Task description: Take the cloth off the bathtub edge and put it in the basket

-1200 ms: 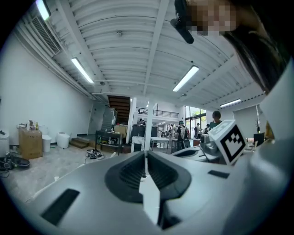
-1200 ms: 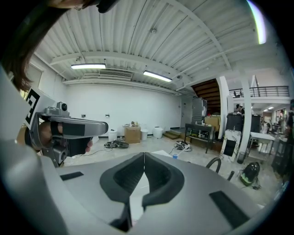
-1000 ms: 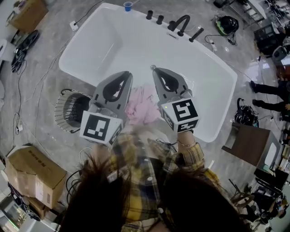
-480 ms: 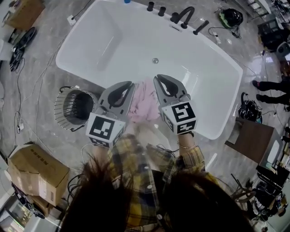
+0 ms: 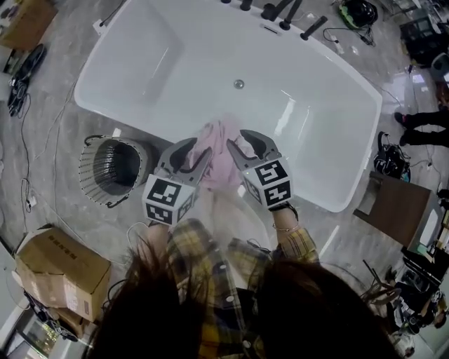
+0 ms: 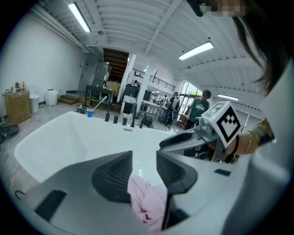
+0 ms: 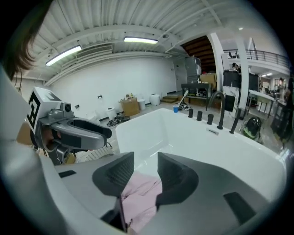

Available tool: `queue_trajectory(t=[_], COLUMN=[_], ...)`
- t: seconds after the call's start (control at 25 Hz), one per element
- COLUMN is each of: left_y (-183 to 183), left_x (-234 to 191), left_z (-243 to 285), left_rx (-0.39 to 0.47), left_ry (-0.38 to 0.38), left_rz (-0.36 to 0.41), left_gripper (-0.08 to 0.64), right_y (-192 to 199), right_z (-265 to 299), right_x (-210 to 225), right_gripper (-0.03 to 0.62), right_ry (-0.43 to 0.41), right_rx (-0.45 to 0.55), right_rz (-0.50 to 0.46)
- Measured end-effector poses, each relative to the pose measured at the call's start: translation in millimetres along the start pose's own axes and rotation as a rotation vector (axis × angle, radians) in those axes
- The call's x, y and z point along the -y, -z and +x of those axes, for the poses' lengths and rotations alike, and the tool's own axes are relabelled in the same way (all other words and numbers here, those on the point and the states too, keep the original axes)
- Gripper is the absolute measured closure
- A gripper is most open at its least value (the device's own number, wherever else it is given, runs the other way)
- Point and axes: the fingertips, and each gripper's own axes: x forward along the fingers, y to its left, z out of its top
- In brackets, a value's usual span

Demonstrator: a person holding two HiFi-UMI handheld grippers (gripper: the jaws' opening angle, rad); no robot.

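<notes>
A pink cloth (image 5: 219,167) hangs crumpled over the near edge of the white bathtub (image 5: 210,70). My left gripper (image 5: 198,148) is at the cloth's left side and my right gripper (image 5: 238,144) at its right side, both pointing into the tub. Both pairs of jaws are opening. In the left gripper view the cloth (image 6: 147,202) lies low between the parted jaws of that gripper (image 6: 144,158), and no pad presses on it. The right gripper view shows the same: the right gripper (image 7: 146,160) straddles the cloth (image 7: 138,197). A wire basket (image 5: 112,170) stands on the floor left of the tub.
Black taps and a spout (image 5: 280,10) line the tub's far rim, and a drain (image 5: 239,84) sits in its floor. A cardboard box (image 5: 59,270) and cables lie on the floor at the left. A dark table (image 5: 389,217) and a person's legs (image 5: 421,133) are at the right.
Both grippers have come down and forward onto the cloth on the tub edge. Their jaws, together in the earlier frames, now stand apart.
</notes>
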Motion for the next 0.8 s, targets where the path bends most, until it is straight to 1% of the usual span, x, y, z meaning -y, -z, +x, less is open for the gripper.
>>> queue_trajectory(t=[0.08, 0.2, 0.32, 0.48, 0.68, 0.8], left_y=[23, 56, 88, 121, 152, 165], left_x=[-5, -16, -26, -38, -49, -52], left_z=[9, 22, 35, 49, 67, 76], left_rx=[-0.046, -0.115, -0.179, -0.245, -0.319, -0.352], left_ry=[0.002, -0.003, -0.009, -0.01, -0.011, -0.004], left_rz=[-0.026, -0.064, -0.099, -0.132, -0.168, -0.194], left_gripper=[0.404, 0.357, 0.321, 0.281, 0.261, 0.261], right_y=[24, 57, 80, 109, 142, 160], right_z=[11, 25, 37, 53, 73, 80], right_x=[1, 2, 3, 6, 7, 5], right_gripper=[0.423, 0.353, 0.306, 0.275, 0.253, 0.238], right_ry=[-0.013, -0.048, -0.072, -0.09, -0.111, -0.13], right_rx=[-0.049, -0.119, -0.162, -0.213, -0.277, -0.318], right_rz=[0.025, 0.082, 0.13, 0.179, 0.234, 0.258])
